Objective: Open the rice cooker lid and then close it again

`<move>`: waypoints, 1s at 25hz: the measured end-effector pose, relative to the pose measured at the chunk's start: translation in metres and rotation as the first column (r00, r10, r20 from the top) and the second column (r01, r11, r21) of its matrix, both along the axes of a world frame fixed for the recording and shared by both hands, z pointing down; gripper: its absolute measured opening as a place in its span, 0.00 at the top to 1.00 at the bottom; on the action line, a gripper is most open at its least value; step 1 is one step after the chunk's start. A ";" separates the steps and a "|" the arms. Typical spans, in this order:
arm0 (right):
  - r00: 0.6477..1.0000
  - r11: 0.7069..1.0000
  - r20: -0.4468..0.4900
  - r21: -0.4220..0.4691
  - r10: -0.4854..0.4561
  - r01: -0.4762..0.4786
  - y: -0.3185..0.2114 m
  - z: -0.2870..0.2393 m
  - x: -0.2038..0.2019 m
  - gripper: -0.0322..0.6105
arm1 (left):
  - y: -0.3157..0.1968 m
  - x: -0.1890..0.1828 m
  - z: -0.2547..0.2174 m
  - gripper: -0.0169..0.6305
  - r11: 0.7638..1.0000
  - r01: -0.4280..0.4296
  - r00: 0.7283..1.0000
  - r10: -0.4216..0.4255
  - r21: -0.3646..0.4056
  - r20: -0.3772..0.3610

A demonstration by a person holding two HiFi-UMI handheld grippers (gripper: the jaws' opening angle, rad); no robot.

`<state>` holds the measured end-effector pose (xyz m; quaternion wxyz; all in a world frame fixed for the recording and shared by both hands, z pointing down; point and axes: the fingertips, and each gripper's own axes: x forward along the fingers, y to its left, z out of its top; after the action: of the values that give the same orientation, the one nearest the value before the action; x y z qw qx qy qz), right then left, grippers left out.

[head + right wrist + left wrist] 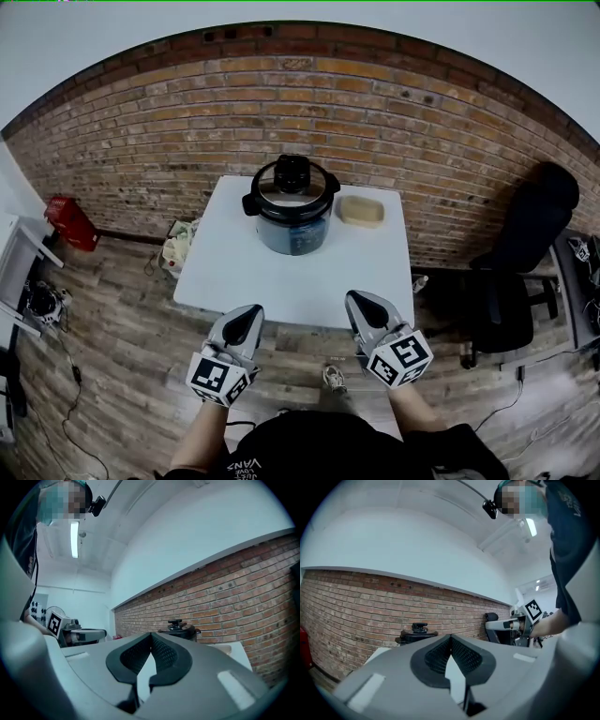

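The rice cooker (291,208) stands at the back middle of the white table (300,272), its black lid (292,184) down with a knob on top. In the left gripper view the cooker (417,633) shows far ahead over the jaws, and in the right gripper view the cooker (179,629) does too. My left gripper (249,314) hovers at the table's front edge, shut with nothing in it. My right gripper (359,300) is beside it at the same edge, also shut and empty. Both point level toward the wall, well short of the cooker.
A tan oval block (360,211) lies to the right of the cooker. A black office chair (520,272) stands right of the table. A red case (70,222) and a white bag (178,246) sit on the wooden floor at left. A brick wall (309,103) runs behind.
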<state>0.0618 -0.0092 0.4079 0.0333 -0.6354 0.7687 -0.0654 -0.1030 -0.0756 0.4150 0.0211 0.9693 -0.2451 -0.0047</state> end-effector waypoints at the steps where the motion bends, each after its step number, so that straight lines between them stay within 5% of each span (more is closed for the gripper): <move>1: 1.000 1.000 -0.004 -0.007 0.007 -0.007 0.004 0.001 -0.004 0.94 | 0.002 -0.004 0.000 0.97 1.000 -0.007 1.000 0.007 0.002 0.000; 25: 0.996 0.995 0.025 -0.055 0.089 -0.087 0.052 0.036 -0.069 0.94 | 0.048 -0.050 0.030 0.97 0.997 -0.073 0.996 0.074 -0.033 0.039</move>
<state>-0.0068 0.0424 0.4436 0.0296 -0.6683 0.7374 -0.0933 -0.1533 -0.0279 0.4449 0.0317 0.9771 -0.2096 0.0192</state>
